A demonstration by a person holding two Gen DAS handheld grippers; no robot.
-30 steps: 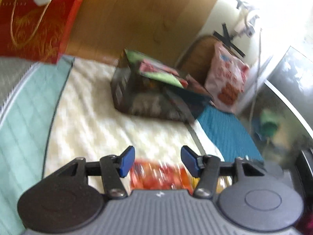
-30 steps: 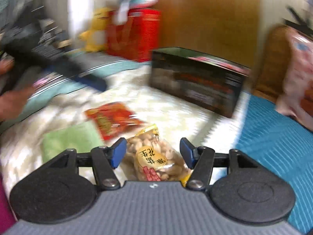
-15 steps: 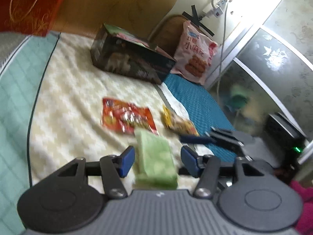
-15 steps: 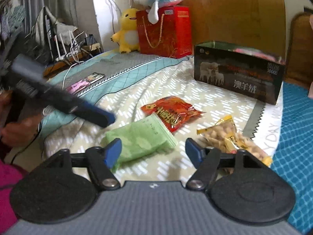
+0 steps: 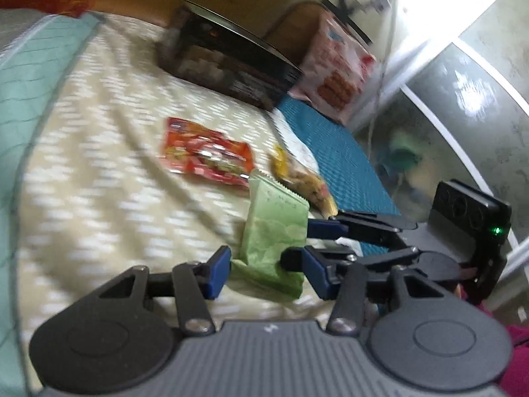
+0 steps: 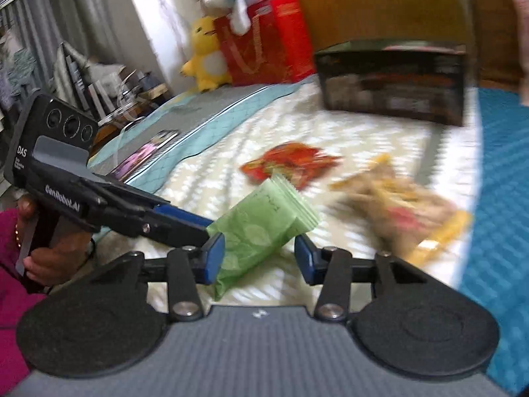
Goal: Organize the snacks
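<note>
A green snack packet [image 5: 272, 228] lies on the cream bed cover; it also shows in the right wrist view [image 6: 261, 228]. Both grippers are open around its near end from opposite sides. My left gripper [image 5: 267, 274] straddles it, and my right gripper [image 6: 259, 258] does too. A red snack packet [image 5: 206, 154] [image 6: 287, 163] and a peanut bag [image 5: 305, 183] [image 6: 400, 205] lie beyond it. A dark open box [image 5: 228, 63] [image 6: 393, 81] stands at the far end of the bed.
A pink biscuit bag [image 5: 334, 72] leans at the back right beside a teal mat [image 5: 337, 158]. A red gift bag [image 6: 264, 43] and yellow plush toy [image 6: 205, 56] stand at the back left. A hand holds the left gripper handle [image 6: 43, 258].
Both grippers have come down and closer to the green packet, which now sits between each pair of fingers. The snacks have not moved.
</note>
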